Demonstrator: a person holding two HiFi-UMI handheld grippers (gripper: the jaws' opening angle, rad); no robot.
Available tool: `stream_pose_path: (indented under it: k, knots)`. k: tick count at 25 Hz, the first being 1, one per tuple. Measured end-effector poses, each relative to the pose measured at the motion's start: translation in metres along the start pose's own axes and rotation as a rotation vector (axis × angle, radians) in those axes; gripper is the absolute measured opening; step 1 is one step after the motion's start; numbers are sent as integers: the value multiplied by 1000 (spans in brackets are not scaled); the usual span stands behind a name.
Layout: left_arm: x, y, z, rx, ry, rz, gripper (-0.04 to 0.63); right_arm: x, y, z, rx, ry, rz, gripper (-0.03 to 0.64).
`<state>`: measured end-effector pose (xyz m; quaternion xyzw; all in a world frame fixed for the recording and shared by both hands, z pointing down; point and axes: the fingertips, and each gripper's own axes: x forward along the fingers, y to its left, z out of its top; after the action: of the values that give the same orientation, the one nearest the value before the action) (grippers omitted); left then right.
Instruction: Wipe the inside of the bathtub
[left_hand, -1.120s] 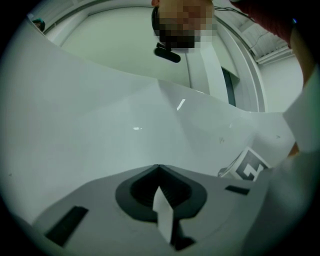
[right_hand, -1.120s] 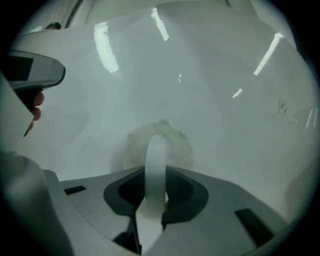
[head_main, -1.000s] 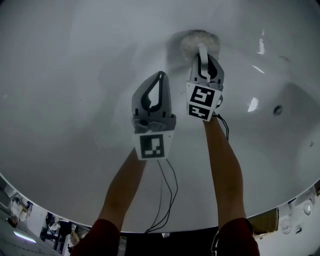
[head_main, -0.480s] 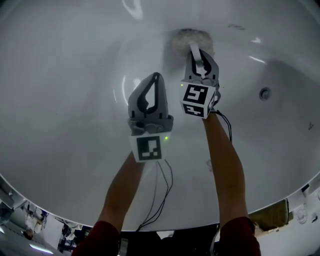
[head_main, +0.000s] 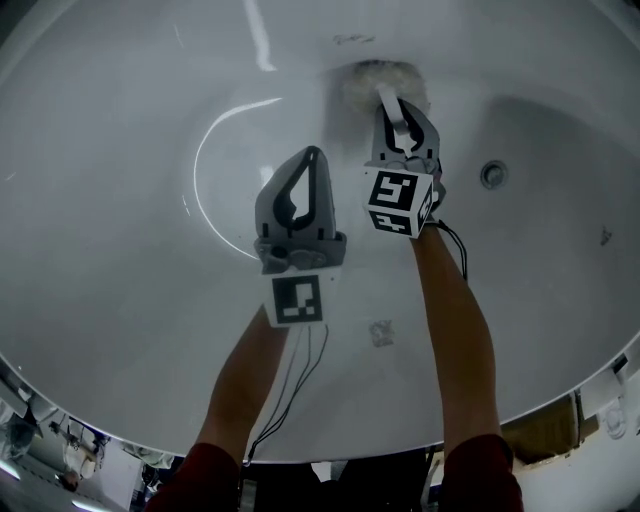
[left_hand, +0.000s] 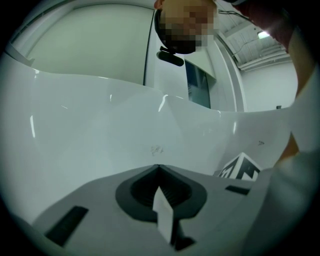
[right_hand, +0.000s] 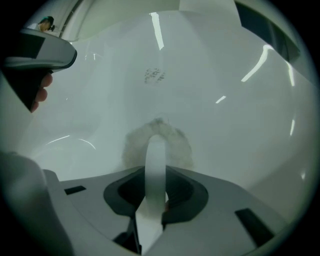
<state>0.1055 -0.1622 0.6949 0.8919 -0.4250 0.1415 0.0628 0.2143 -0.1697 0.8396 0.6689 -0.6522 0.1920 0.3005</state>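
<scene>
Two bare forearms (head_main: 455, 340) rose from the bottom of the head view, each hand carrying a grey plastic gripper over glossy white enamel. Nearest us, at centre, the left gripper (head_main: 315, 156) had its jaws pressed together on nothing and hung idle. Just beyond it, to the right, the right gripper (head_main: 393, 108) was clamped on a flat white handle (right_hand: 155, 150) that arched forward into a round, fluffy pad (head_main: 385, 78), flattened against the curved inside of the bathtub (head_main: 120, 260) at upper centre.

Against a second earlier, we found the round metal drain fitting (head_main: 492, 173) had slid leftward and upward in the frame, closer to the right gripper. The pad kept its place at upper centre. We judged the stroke to be carrying across the tub, so wiping was under way, with much smooth surface left. A small grey smudge (head_main: 380, 333) lay between the forearms.
</scene>
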Motion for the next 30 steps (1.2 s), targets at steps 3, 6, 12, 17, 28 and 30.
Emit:
stream_pose_path:
  k: [3, 6, 12, 17, 28, 30]
  knots:
    - [-1, -61, -6, 7, 7, -25, 15, -26, -47, -35, -7, 0, -19, 94]
    - [-4, -97, -4, 18, 8, -47, 15, -47, -78, -53, 3, -2, -45, 94]
    - [6, -153, 3, 24, -16, -87, 15, -70, -152, -82, 47, 8, -133, 94]
    - [8, -161, 7, 31, -9, -117, 15, -75, -188, -89, 159, 32, -202, 94]
    - [11, -179, 11, 44, -1, -148, 15, -90, -234, -117, 234, 95, -309, 94]
    - [7, -170, 15, 42, -5, -138, 15, -90, -229, -114, 241, 102, -316, 94]
